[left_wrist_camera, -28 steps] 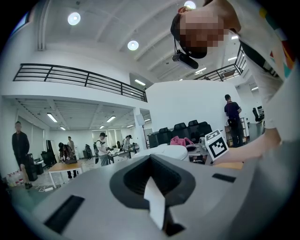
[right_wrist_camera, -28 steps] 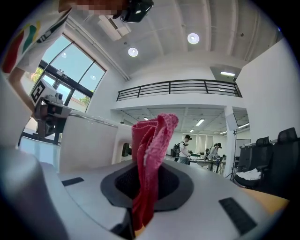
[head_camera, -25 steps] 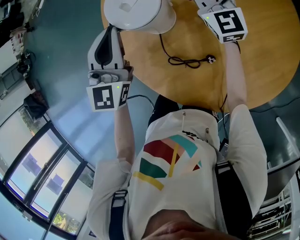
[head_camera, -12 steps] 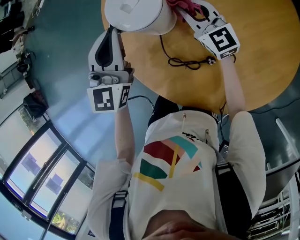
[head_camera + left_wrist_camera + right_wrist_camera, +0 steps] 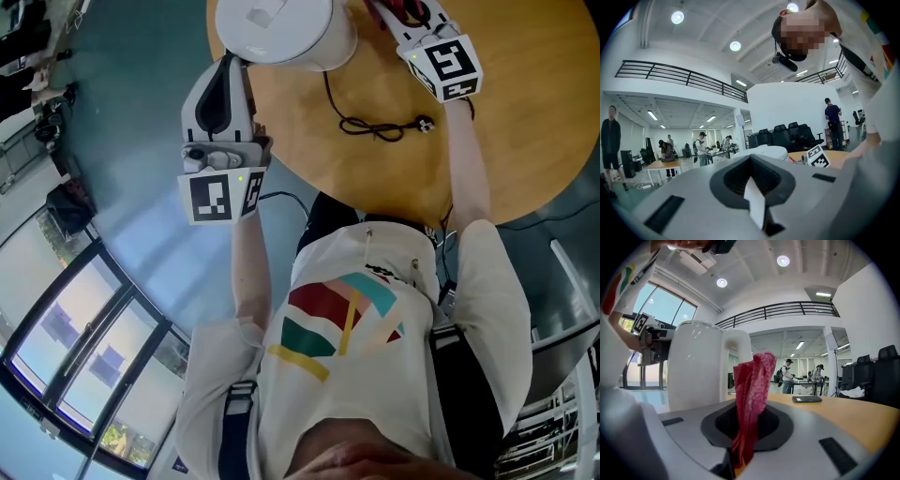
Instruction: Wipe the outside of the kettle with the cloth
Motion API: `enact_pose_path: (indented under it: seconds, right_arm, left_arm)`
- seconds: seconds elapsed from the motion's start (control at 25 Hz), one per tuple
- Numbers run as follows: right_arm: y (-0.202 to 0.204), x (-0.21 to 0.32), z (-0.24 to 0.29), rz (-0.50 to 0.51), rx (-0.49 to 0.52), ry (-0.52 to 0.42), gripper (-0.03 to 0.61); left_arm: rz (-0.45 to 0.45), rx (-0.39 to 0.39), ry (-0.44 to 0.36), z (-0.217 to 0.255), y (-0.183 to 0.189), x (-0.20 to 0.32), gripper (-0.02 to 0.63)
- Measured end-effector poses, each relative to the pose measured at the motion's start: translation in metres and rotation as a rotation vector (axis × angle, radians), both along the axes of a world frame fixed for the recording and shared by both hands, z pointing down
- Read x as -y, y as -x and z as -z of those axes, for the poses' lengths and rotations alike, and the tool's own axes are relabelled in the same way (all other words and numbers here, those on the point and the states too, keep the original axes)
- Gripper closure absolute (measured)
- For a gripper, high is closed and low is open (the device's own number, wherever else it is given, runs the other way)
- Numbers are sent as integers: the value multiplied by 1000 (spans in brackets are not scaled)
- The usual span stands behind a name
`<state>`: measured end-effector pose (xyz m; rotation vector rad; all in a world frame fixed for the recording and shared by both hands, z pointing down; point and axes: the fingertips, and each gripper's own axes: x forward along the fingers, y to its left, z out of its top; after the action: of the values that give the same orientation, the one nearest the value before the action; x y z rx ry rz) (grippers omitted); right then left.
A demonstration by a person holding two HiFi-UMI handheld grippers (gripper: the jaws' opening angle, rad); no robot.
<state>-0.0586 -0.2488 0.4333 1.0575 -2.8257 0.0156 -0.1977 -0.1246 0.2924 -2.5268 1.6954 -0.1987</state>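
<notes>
Head view: round wooden table (image 5: pixel 525 131). White kettle (image 5: pixel 281 28) stands at its far-left edge, lid on, inside not visible. Black cable (image 5: pixel 361 120) trails from the kettle twd the near side, and its plug (image 5: pixel 426 121) lies on the table. Left hand-held gripper (image 5: pixel 227 80) is off the table's left rim, tip close to the kettle's left side; can't tell if touching. Right hand-held gripper (image 5: pixel 412 23) is just right of the kettle.

Left gripper view: jaws clenched together w/ nothing between them. Kettle top shows beyond, w/ the right gripper's marker cube (image 5: pixel 818 157) to its right.

Right gripper view: jaws grasp the red cloth (image 5: pixel 751 399), bunched and standing up. Kettle is to the left, its handle (image 5: pixel 740 350) just beside the cloth; contact unclear. A phone (image 5: pixel 806 399) lies flat on the table, far right.
</notes>
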Motion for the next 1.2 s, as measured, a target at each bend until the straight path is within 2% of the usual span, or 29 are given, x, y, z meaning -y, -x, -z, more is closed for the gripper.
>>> enact_pose_path:
  seconds: [0.12,0.24,0.28,0.4,0.52,0.72,0.88,1.2]
  right_arm:
    - [-15,3,25,-33,10,-29,540]
    - [-20,-1,79,-16,-6,-142,540]
    - [-19,-3,99,-6,-48,-202,540]
    - [-13,-4,138,17,-308,-397,539]
    - [3,-3,155,21,-450,-492,540]
    - [25,-3,145,58,-712,-624,540]
    - [26,9,135,33,-780,-647,540]
    - [8,21,76,54,-822,-519,540]
  left_arm:
    - [-1,-10,-8,2,-1,-2,571]
    - [-1,-22,-16,6,-1,-4,571]
    - [-1,-25,-17,6,-1,-4,571]
    - [-1,-32,-19,7,0,-5,572]
    - [4,-39,-21,7,1,-6,572]
    - [0,-47,-20,3,1,-4,571]
    - [-4,-51,-27,-1,3,0,571]
    - [-5,-58,-24,1,-5,-9,572]
